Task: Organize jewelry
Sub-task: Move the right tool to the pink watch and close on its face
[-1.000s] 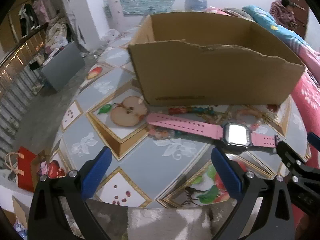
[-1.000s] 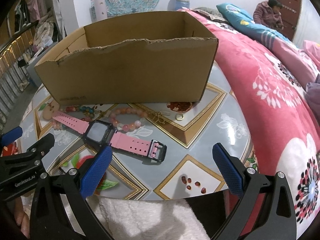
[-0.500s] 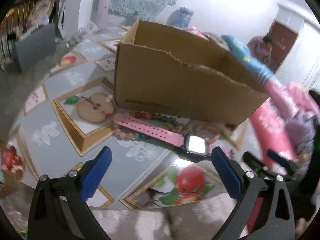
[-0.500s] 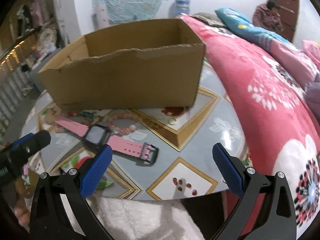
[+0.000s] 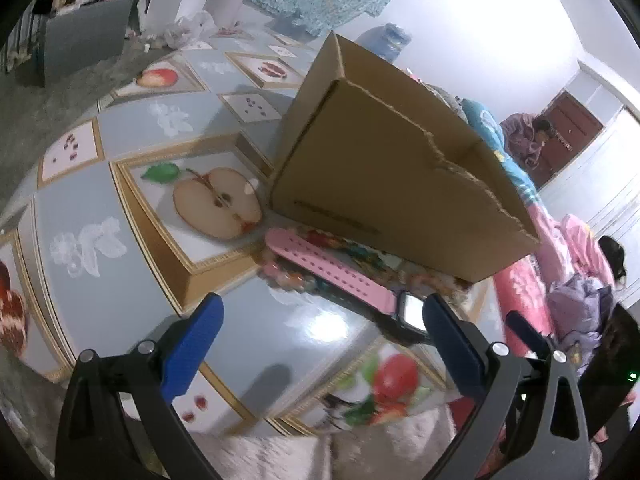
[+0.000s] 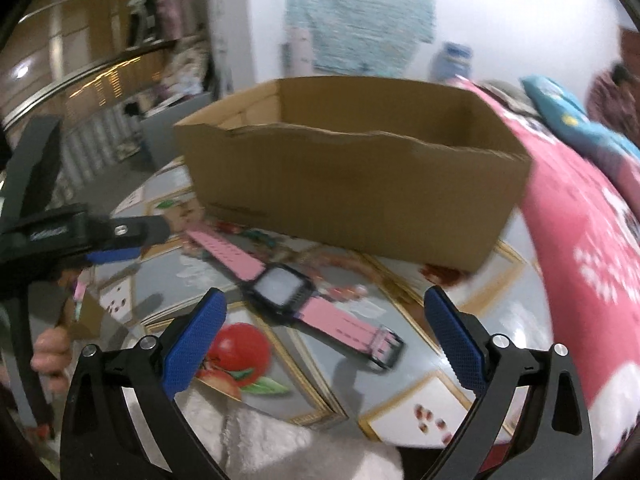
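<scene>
A pink-strapped watch (image 6: pixel 288 286) with a black square face lies on the fruit-print tablecloth (image 6: pixel 400 364) in front of an open cardboard box (image 6: pixel 352 184). In the left wrist view the watch (image 5: pixel 332 276) lies between my fingers' line and the box (image 5: pixel 396 184). Beaded bracelets (image 5: pixel 280 274) lie blurred under and behind the strap, and show by the box in the right wrist view (image 6: pixel 256 236). My left gripper (image 5: pixel 320 332) is open and empty above the cloth. My right gripper (image 6: pixel 324 324) is open and empty, just short of the watch. The left gripper (image 6: pixel 116 242) shows at the left of the right wrist view.
A pink floral bedspread (image 6: pixel 592 248) lies right of the table. A person (image 5: pixel 528 140) sits at the far right by a door. A grey bin (image 5: pixel 82 46) stands on the floor at far left. White fluffy cloth (image 6: pixel 288 448) lies at the near table edge.
Both grippers have tilted and swung; the views are blurred. The right gripper has moved closer to the watch. The left gripper has rolled, so the box looks slanted. Both stay open.
</scene>
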A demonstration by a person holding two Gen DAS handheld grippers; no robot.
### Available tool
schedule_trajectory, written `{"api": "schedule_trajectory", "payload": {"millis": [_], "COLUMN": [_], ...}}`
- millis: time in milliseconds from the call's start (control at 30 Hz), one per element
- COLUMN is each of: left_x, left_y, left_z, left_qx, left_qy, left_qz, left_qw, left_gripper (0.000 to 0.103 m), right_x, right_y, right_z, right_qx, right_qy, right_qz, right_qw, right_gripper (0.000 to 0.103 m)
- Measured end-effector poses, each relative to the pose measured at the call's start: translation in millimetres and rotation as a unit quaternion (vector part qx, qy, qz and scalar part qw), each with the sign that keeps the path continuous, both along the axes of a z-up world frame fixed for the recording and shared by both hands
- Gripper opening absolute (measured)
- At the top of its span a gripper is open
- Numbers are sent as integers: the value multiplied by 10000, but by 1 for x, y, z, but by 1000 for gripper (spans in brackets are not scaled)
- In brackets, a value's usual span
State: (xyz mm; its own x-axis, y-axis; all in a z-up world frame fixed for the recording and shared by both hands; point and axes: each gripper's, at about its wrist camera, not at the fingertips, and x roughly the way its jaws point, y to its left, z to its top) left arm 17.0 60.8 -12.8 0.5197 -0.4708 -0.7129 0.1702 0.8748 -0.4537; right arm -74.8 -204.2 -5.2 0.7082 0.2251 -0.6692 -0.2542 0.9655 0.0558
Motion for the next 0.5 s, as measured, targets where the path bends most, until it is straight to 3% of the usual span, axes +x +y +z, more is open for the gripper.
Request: {"api": "schedule_trajectory", "payload": {"millis": [100, 267, 433, 500], "left_x": [4, 2, 0, 0], "left_y": [0, -2, -9, -14], "left_z": [-4, -9, -6, -4], "left_qx": [361, 1087, 1616, 1842], "left_qy": [-139, -520, -932, -1082], "left_qz": [2, 6, -61, -126], "left_qw": [9993, 9927, 9824, 9768], "left_gripper": [98, 98, 98, 98], "right_x": [7, 25, 35, 34], "right_y": [13, 27, 32, 31], "right_z": [-5, -20, -29, -31], "right_qx": [-123, -280, -468, -496], "right_qy": [7, 291, 430, 422], "right_qz": [379, 692, 867, 942], "right_qw": [9992, 9968, 9942, 9934], "right_gripper": [85, 62, 50, 50]}}
